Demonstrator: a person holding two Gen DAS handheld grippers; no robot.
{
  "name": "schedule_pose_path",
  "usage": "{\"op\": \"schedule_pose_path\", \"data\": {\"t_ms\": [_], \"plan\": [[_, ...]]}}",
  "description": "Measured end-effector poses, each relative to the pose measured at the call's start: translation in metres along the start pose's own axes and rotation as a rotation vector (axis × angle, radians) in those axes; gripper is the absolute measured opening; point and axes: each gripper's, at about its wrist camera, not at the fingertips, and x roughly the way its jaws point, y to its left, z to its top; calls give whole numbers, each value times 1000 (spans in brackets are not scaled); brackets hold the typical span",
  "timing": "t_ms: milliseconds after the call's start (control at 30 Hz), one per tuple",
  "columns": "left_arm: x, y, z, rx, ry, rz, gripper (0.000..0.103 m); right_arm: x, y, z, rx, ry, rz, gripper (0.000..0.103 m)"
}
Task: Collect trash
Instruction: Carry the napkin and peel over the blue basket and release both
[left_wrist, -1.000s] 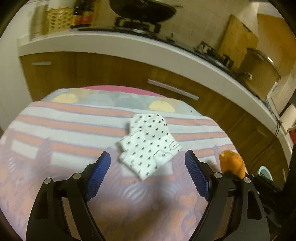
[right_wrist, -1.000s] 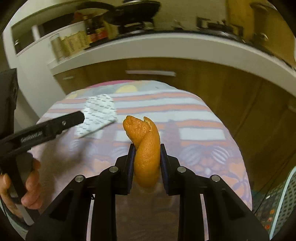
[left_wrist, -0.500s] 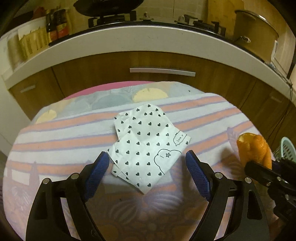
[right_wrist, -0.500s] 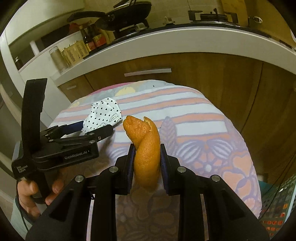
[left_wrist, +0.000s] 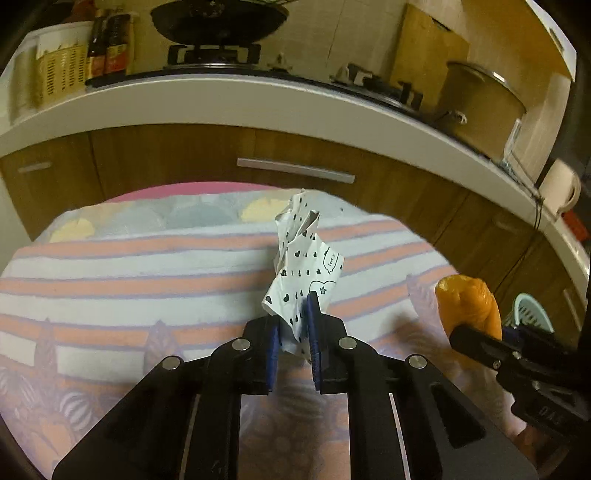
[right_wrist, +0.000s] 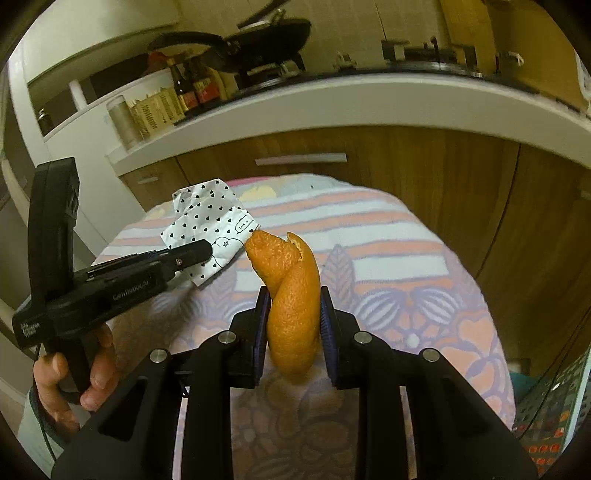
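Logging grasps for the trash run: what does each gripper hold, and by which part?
Left gripper, jaws closing: the crumpled white heart-printed paper wrapper, pinched at its lower near edge. Right gripper: the curled orange peel, clamped around its lower half.

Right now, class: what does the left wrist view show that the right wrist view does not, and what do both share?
Left only: a tan lidded pot on the counter, and the left gripper closing, blue pads pressing the paper. Right only: a hand holding that gripper's black handle. Both: crumpled white heart-print paper, orange peel in the right gripper, striped floral tablecloth.
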Motion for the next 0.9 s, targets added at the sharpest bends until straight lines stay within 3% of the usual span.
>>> {"op": "schedule_pose_path", "data": {"t_ms": [200, 433, 600, 900], "plan": [[-11, -15, 0, 2, -37, -45, 11, -11, 0, 0, -6, -29, -25, 23], [-36, -67, -3, 65, -61, -114, 11, -54, -31, -5, 41, -72, -96, 23], [-41, -125, -15, 120, -57, -185, 11, -104, -73, -14, 96, -112, -204, 23], [-34, -238, -45, 214, -13, -344, 11, -182, -153, -47, 219, -160, -319, 23]]}}
